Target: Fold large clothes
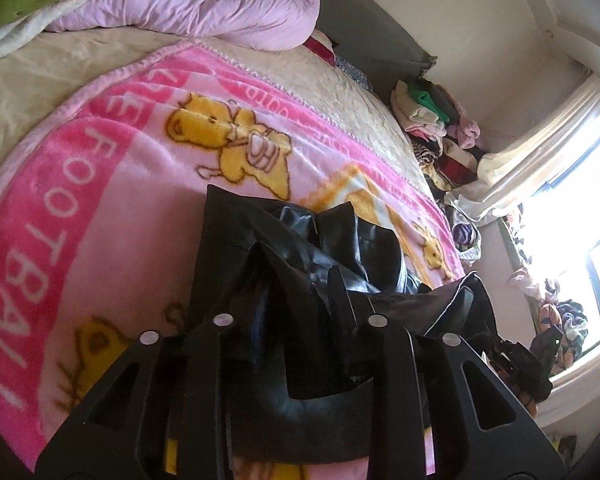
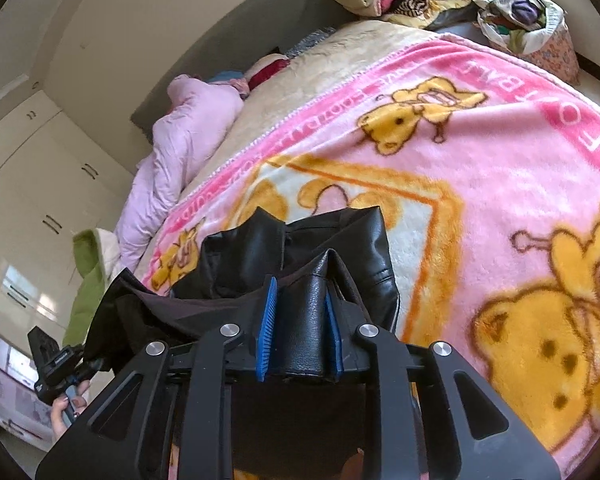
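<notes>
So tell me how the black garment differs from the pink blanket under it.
The black garment is plain, glossy and leather-like; the pink blanket is fluffy and printed with yellow bears and white lettering. The garment is bunched up in folds, with a fold between the right gripper's blue pads; the blanket lies spread flat over the bed. The garment covers only a small patch of the far larger blanket. Both are soft fabric.

Bed [image 1: 40,68] carries pink blanket [image 1: 140,184] and lilac duvet [image 1: 204,4].
</notes>
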A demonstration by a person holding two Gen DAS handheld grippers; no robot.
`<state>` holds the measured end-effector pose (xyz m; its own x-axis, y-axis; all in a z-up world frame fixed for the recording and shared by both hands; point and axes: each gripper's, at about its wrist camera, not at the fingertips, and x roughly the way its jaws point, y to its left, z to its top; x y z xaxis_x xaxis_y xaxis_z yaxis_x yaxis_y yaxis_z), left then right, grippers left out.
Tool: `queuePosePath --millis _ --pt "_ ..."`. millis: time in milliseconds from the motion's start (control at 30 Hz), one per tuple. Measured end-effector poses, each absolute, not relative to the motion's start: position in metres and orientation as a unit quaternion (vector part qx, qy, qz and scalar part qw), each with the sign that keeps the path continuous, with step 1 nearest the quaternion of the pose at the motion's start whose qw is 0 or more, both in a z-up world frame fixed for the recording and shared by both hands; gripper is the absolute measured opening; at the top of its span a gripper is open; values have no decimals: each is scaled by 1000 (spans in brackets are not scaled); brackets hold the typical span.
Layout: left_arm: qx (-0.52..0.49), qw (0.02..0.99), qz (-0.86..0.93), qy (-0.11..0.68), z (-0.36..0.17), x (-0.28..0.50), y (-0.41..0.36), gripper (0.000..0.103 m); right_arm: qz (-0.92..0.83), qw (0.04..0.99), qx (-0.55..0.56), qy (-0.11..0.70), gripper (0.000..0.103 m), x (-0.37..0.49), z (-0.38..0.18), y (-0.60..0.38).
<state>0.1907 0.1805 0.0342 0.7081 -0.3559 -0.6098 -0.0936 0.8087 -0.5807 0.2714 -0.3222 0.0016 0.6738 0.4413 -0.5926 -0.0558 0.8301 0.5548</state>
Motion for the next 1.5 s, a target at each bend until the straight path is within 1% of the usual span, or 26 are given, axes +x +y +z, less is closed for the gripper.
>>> queuePosePath --millis 67,133,167,200,367,433,467,500,633,700,767,900,967,1000,1033,1067,1100,1133,1200,1233,1300,1400,1500 --pt "-298 876 -77 370 35 192 181 22 138 879 256 378 24 274 -2 -322" --pt "-289 881 -77 365 37 192 180 22 140 878 262 376 30 276 -4 -322" --pt "-286 883 -76 363 38 192 180 25 143 877 265 374 32 276 -5 -323" --pt "-287 885 -76 359 39 192 181 26 143 877 267 373 36 276 -6 -323" --pt "-290 888 -70 349 41 193 189 26 125 883 265 366 58 273 -8 -322" --pt "-285 891 -63 347 42 193 192 26 115 890 248 364 60 270 -8 -320" --pt "-282 893 -59 346 43 193 193 28 110 894 241 361 62 268 -8 -319" --pt "-276 895 -54 345 43 193 193 34 108 897 235 359 66 266 -8 -318" --pt "-217 911 -19 351 38 198 188 44 89 913 190 350 68 263 -9 -312" --pt "-191 912 -18 362 30 204 182 54 79 919 158 352 68 267 -10 -306" --pt "-156 910 -14 383 15 214 173 60 74 924 125 353 68 273 -12 -297" --pt "-107 908 -5 406 -5 229 158 62 62 929 58 360 68 294 -19 -283" --pt "-89 911 -10 403 -9 233 150 62 60 928 30 366 68 305 -23 -277" --pt "-85 914 -14 398 -10 234 148 61 61 927 20 369 68 310 -26 -274" --pt "-82 915 -13 394 -12 234 146 56 62 926 15 371 68 314 -28 -273" --pt "-78 915 -4 396 -14 235 144 37 62 926 10 373 68 320 -31 -271" --pt "-72 916 9 395 -15 235 143 24 62 925 8 374 63 323 -33 -271" --pt "-73 917 10 391 -15 234 143 20 63 924 9 377 44 326 -36 -271" --pt "-73 922 7 381 -10 231 143 10 52 925 2 377 26 327 -38 -272" --pt "-68 926 8 372 -6 228 142 9 54 927 8 371 20 324 -36 -275" --pt "-61 932 7 357 5 224 139 5 57 931 28 361 13 318 -31 -280" --pt "-56 940 -3 336 23 220 136 4 74 940 65 326 12 305 -10 -292" --pt "-54 947 -5 316 36 218 133 3 82 947 76 300 12 301 7 -296"
